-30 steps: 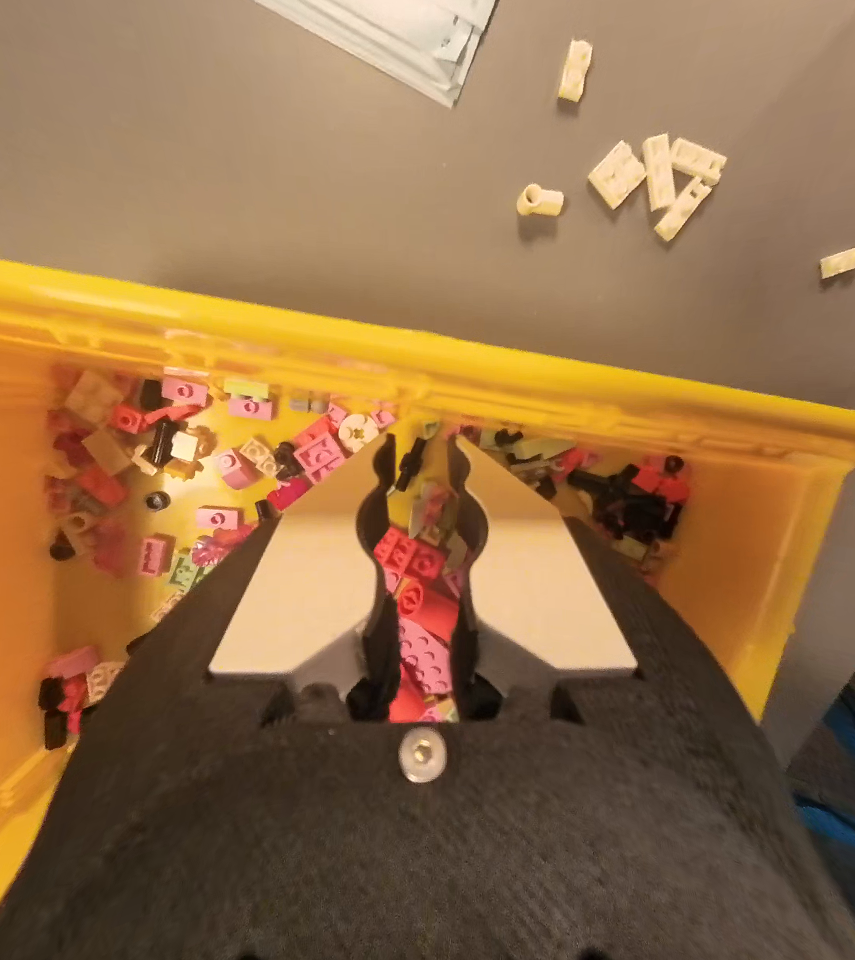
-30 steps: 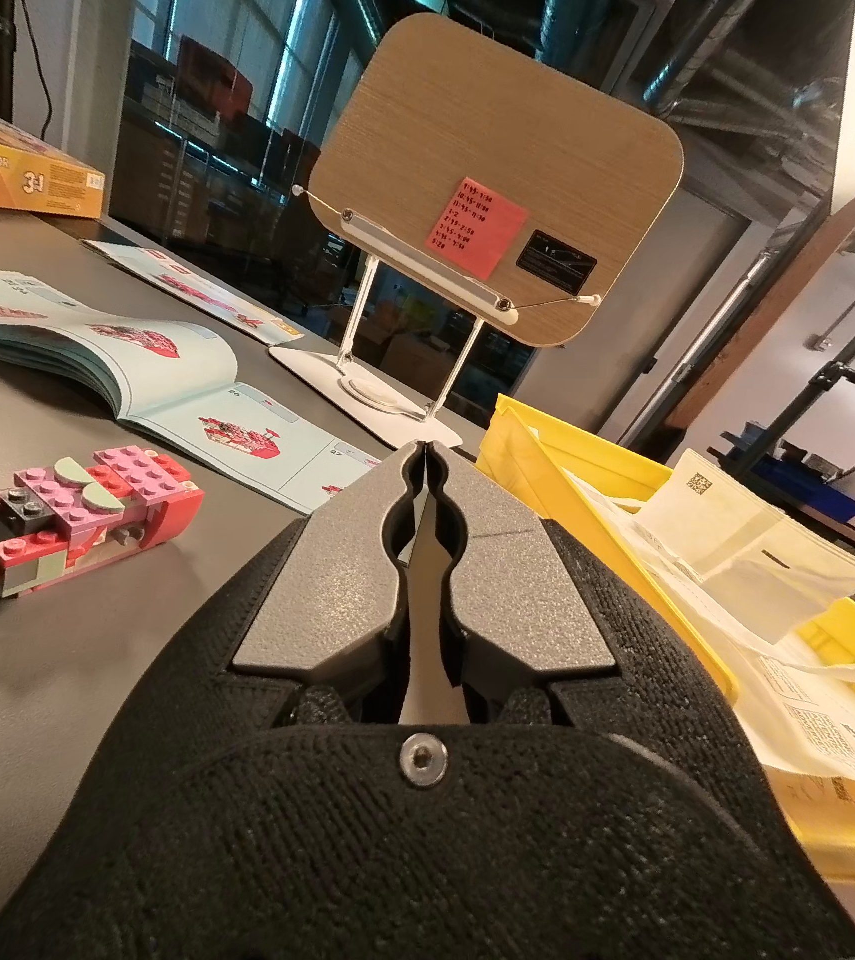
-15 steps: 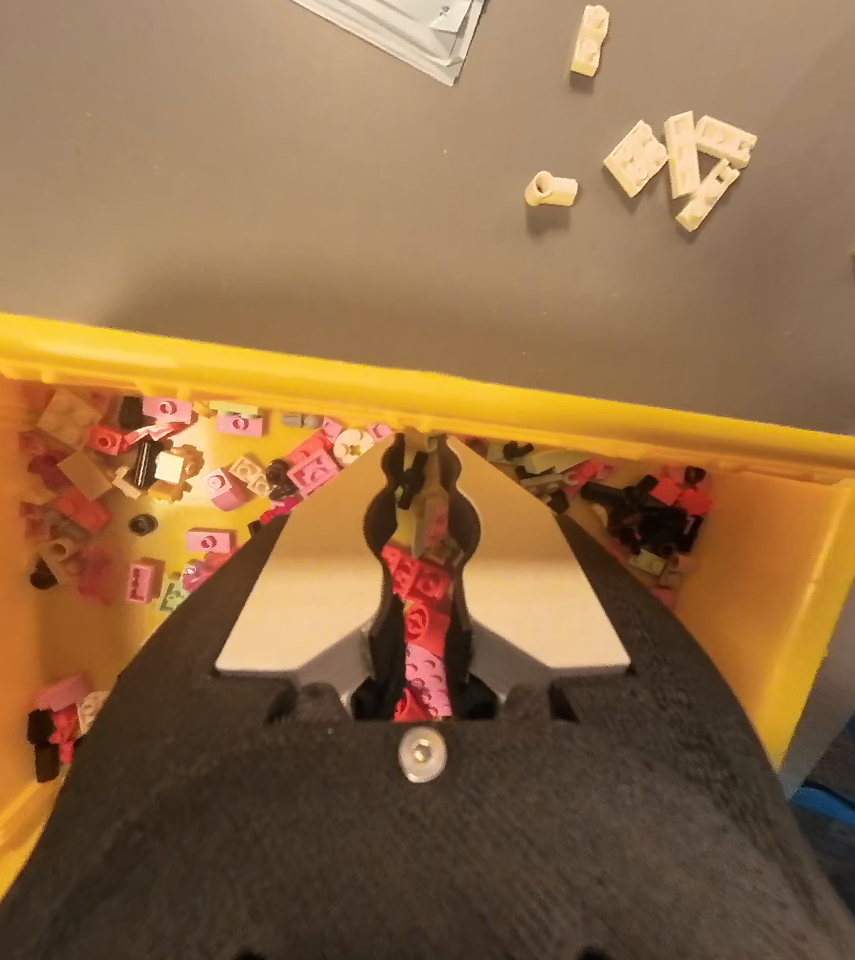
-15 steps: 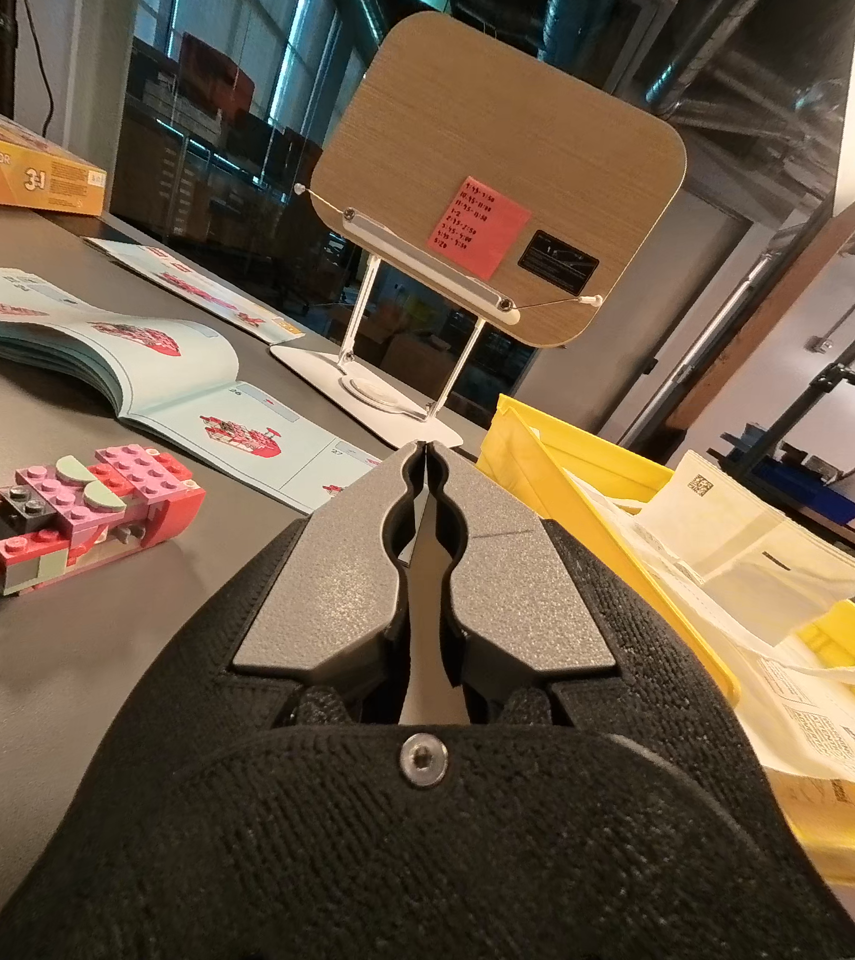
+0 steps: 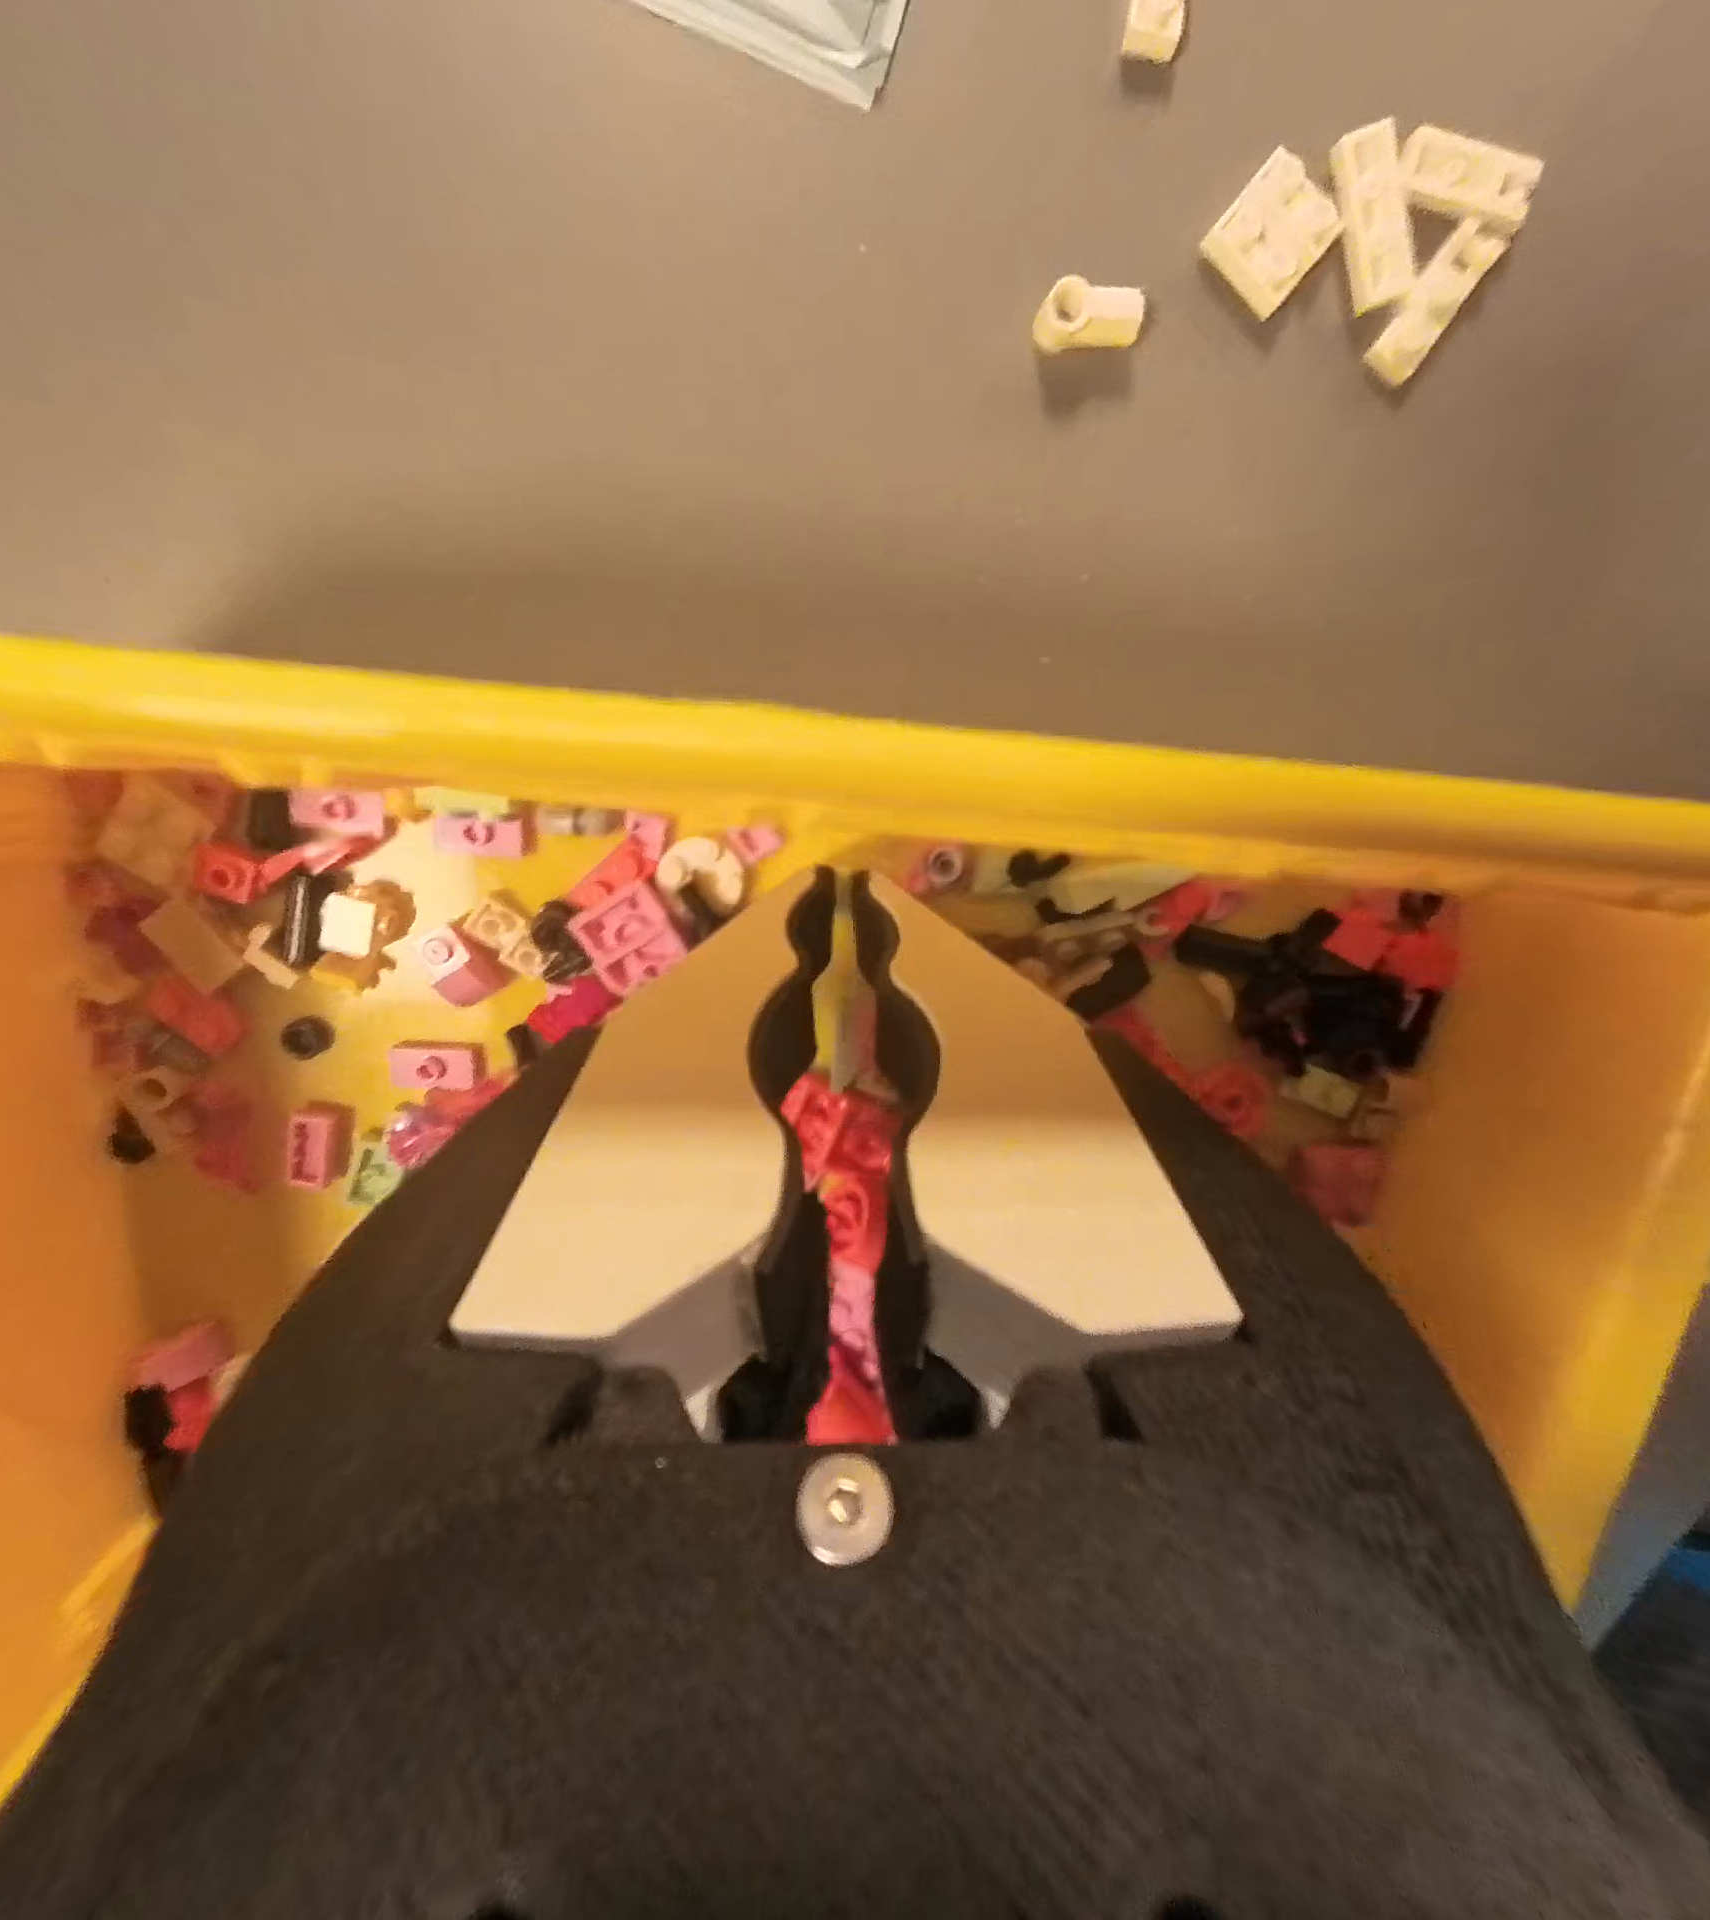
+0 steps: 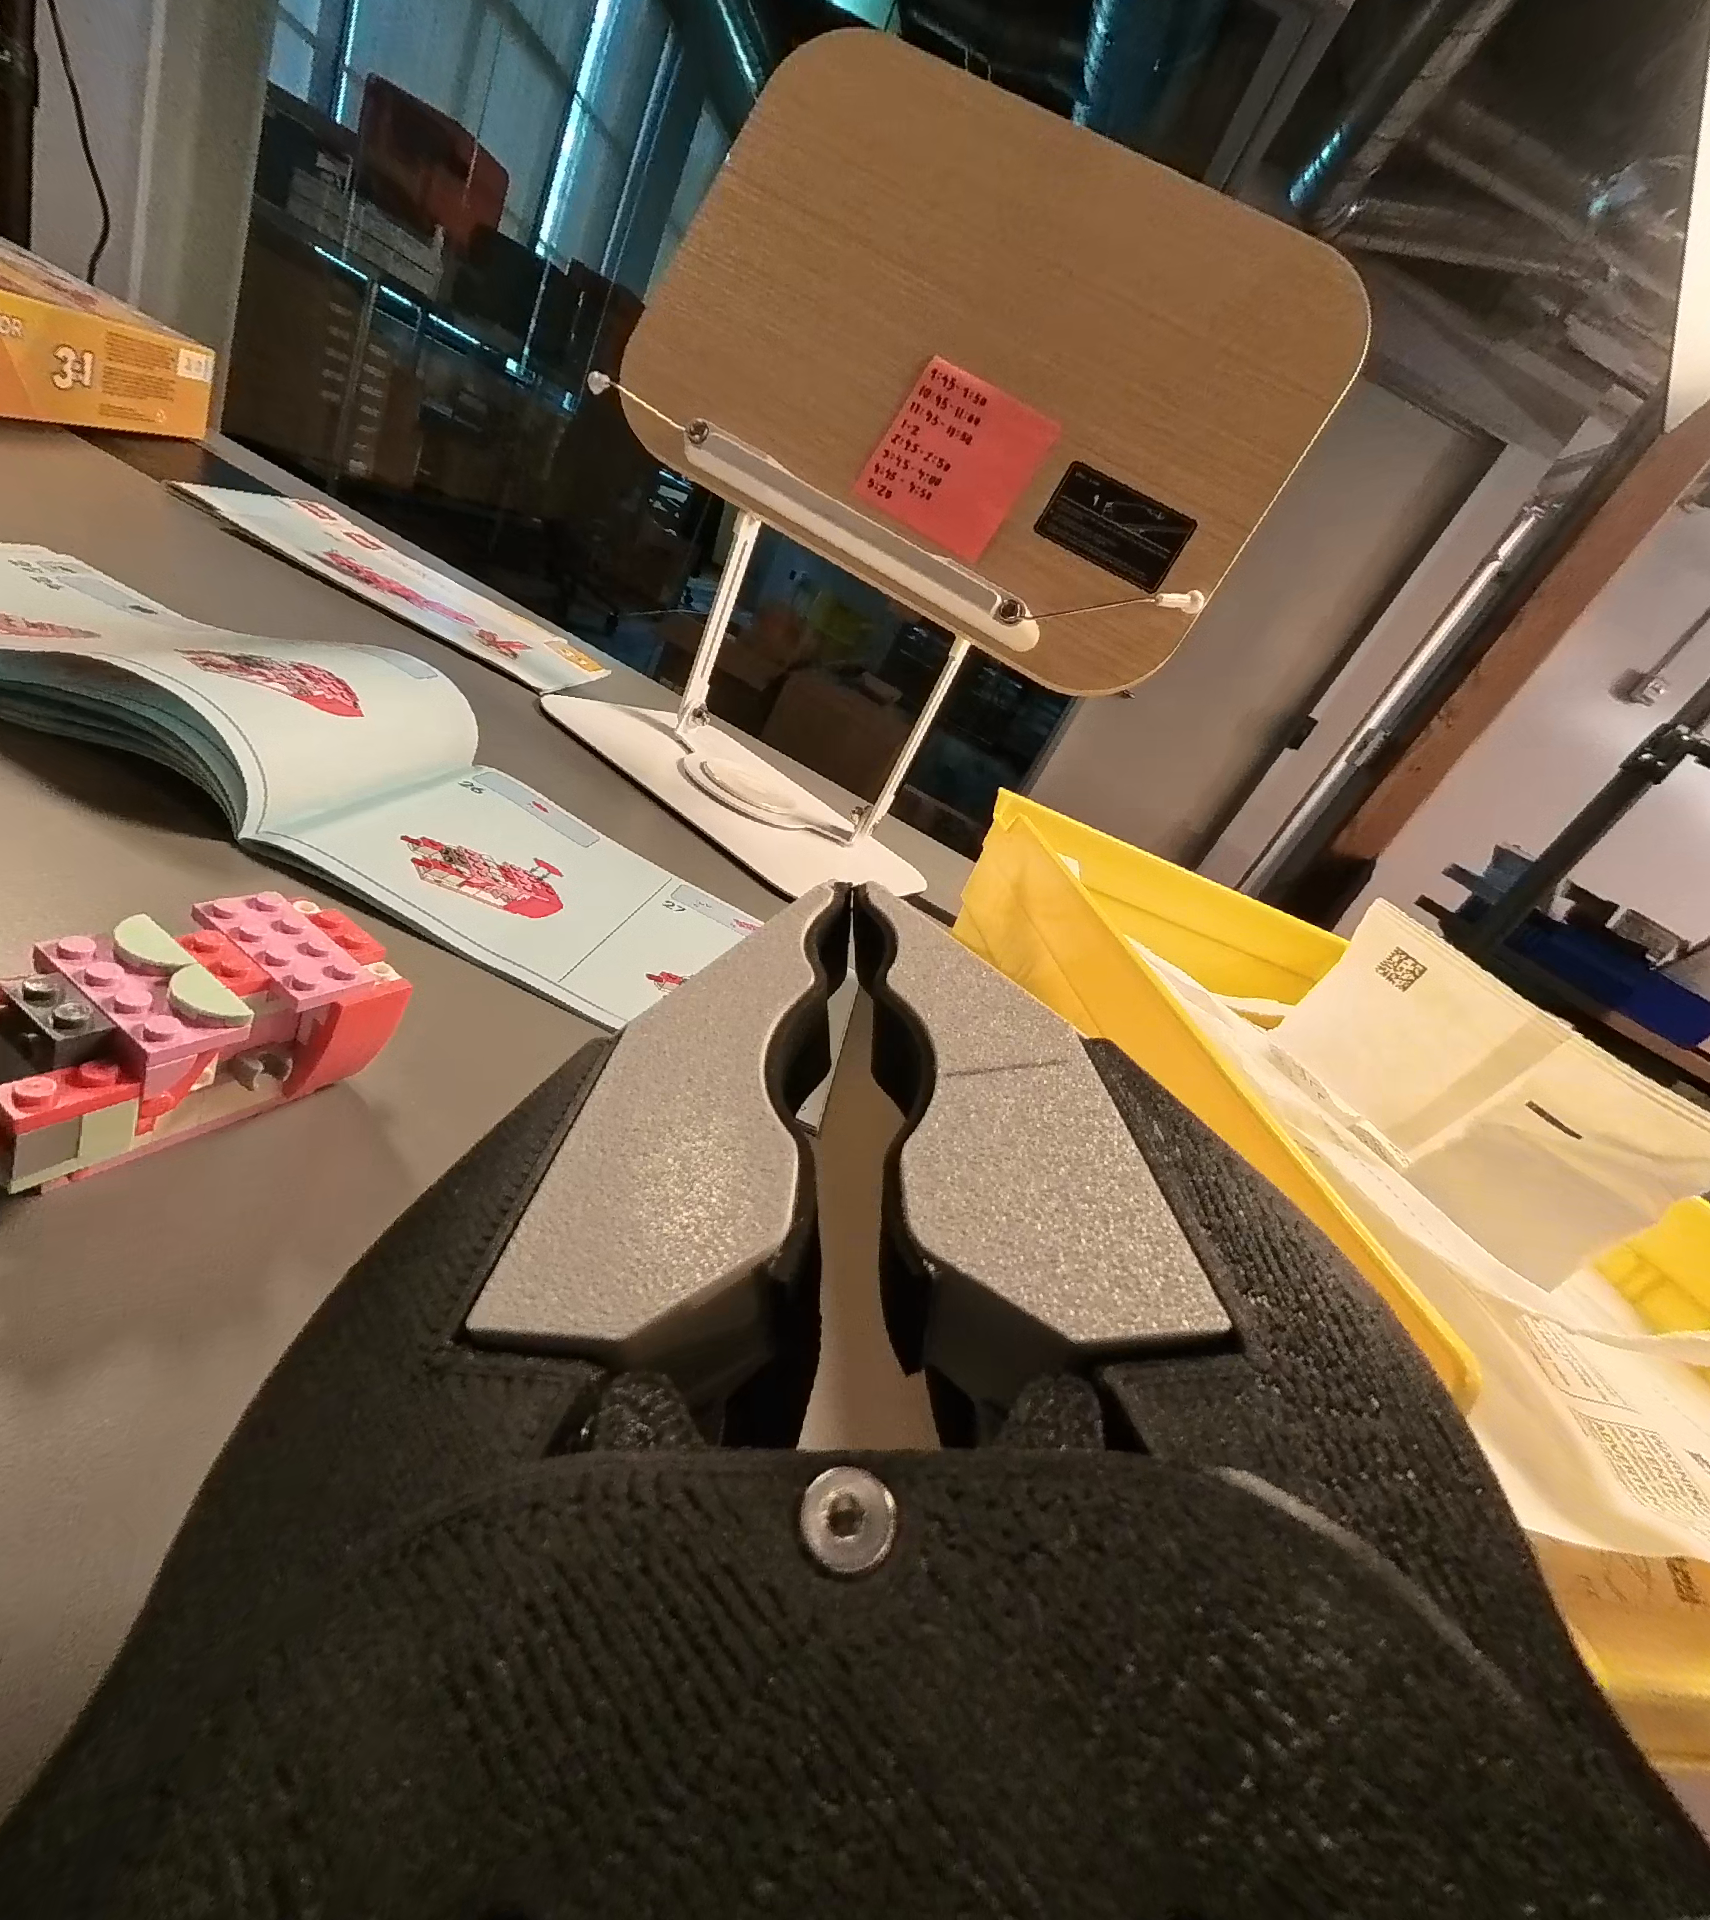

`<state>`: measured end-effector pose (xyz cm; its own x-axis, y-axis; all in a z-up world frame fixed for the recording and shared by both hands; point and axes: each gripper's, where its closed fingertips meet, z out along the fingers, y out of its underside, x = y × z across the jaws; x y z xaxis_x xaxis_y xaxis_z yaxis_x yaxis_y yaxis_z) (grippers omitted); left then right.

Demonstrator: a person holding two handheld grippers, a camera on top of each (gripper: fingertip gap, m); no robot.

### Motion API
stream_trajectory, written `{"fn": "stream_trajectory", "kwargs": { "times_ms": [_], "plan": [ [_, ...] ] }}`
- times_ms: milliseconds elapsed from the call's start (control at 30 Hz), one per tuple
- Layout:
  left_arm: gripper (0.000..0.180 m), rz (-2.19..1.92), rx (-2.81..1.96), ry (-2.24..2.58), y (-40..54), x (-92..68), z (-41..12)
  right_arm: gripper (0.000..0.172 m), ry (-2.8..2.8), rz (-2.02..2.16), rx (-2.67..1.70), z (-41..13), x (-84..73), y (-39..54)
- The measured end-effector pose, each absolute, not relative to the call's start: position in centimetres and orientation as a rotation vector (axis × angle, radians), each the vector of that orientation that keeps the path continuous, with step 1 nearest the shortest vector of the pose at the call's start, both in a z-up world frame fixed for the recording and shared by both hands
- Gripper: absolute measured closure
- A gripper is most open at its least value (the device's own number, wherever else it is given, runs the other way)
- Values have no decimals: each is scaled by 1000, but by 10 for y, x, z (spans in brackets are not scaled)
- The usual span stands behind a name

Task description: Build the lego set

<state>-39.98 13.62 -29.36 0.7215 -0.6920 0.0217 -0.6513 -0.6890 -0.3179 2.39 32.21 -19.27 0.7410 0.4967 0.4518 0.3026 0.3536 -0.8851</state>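
Left wrist view: we're pointing the left gripper (image 5: pixel 843 883) steeply down into the yellow bin (image 5: pixel 830 769), tips at 12 o'clock, just under the bin's far rim. Its jaws are pinching a thin pale yellow-green piece (image 5: pixel 843 997) edge-on between the pads; motion blur, so we can't tell its exact shape. Loose bricks (image 5: pixel 612 925), pink, red & black, are lying on the bin floor from 9 to 3 o'clock. Beyond the rim, on the grey table (image 5: pixel 518 364), cream-white plates (image 5: pixel 1370 223) are sitting at 1 o'clock.

Right wrist view: we're holding the right gripper (image 6: pixel 849 894) low & nearly level over the table, tips pressed together w/ nothing between them. A pink-red brick model (image 6: pixel 155 1029) is lying at 9 o'clock, well apart. An open instruction booklet (image 6: pixel 331 769) is at 10 o'clock, a wooden book stand (image 6: pixel 986 416) at 12. A second yellow bin (image 6: pixel 1142 935) w/ paper bags (image 6: pixel 1453 1101) is sitting at 3 o'clock.
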Motion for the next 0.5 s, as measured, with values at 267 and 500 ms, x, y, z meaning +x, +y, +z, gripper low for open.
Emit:
{"fn": "stream_trajectory", "kwargs": {
  "times_ms": [267,500],
  "plan": [
    [178,-108,-2349,968,146,-404,-242,172,-770,154,-1237,-192,24,322],
    [179,-296,-1888,877,140,-353,-145,172,-749,174,-1237,-189,27,321]
  ]
}}
